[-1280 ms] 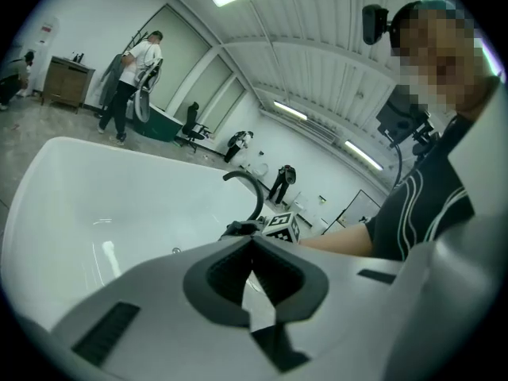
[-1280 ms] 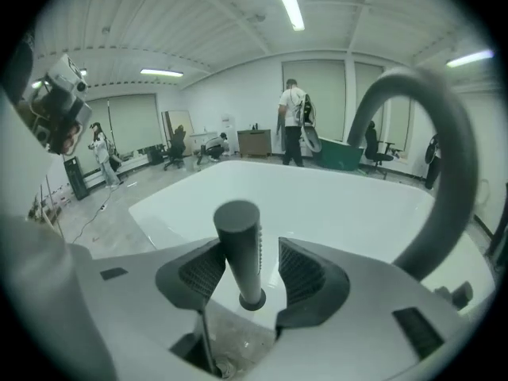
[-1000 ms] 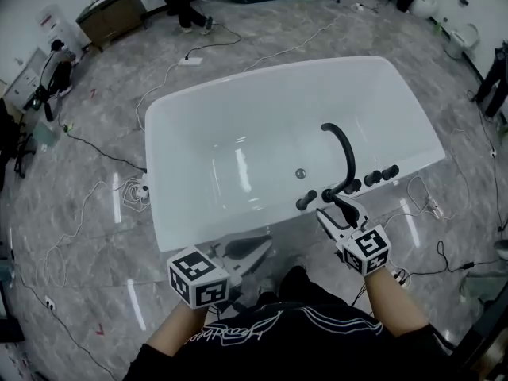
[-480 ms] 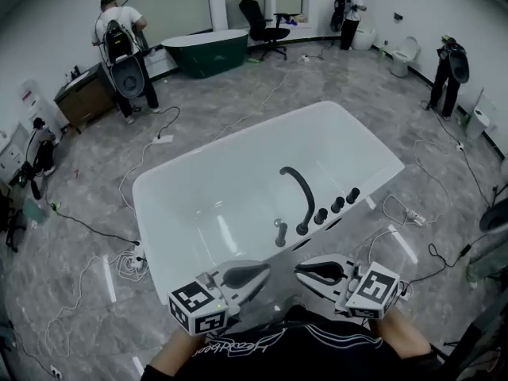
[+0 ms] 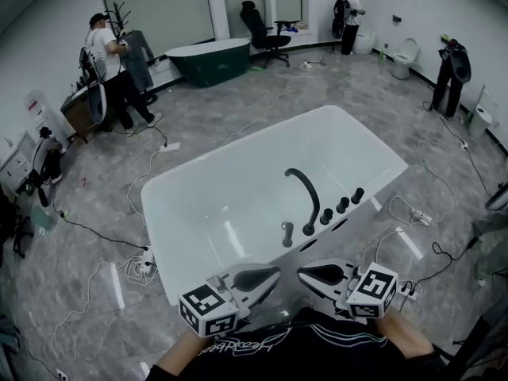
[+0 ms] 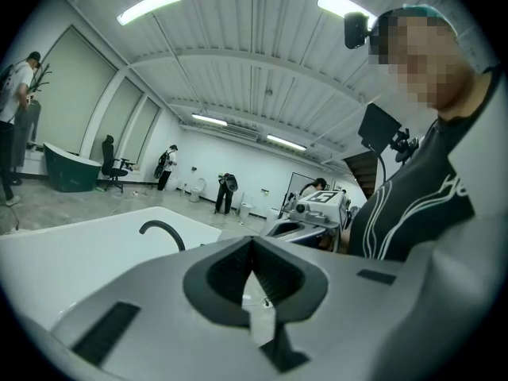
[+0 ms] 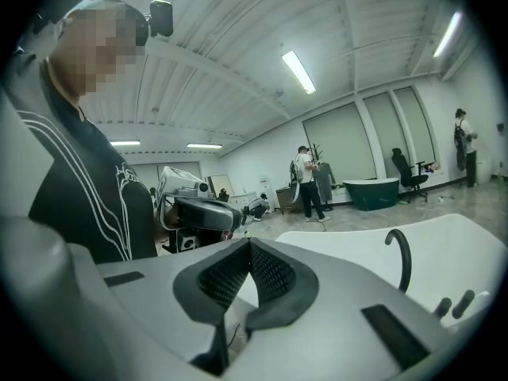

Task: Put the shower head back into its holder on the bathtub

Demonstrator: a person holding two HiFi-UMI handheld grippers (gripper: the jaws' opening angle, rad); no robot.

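Observation:
The white bathtub [image 5: 206,205] fills the middle of the head view. On its near rim stand a curved black spout [image 5: 305,190] and a row of three black knobs [image 5: 343,205]. Left of the spout a short black shower head [image 5: 287,233] stands upright on the rim, apart from both grippers. My left gripper [image 5: 272,275] and right gripper [image 5: 303,271] hover close to my chest, tips facing each other, both shut and empty. The right jaws have just been closing with nothing between them. In the gripper views the left gripper [image 6: 252,248] and right gripper [image 7: 248,248] show pads pressed together.
Cables trail over the grey floor [image 5: 87,236] around the tub, with a power strip [image 5: 419,217] at the right. Several people stand at the room's edges. A dark green tub [image 5: 208,58] and an office chair [image 5: 266,32] sit at the back.
The right gripper left the fittings on the tub rim, drew back toward my chest and went from open to shut. The left gripper rose. The head view lifted to show more of the room.

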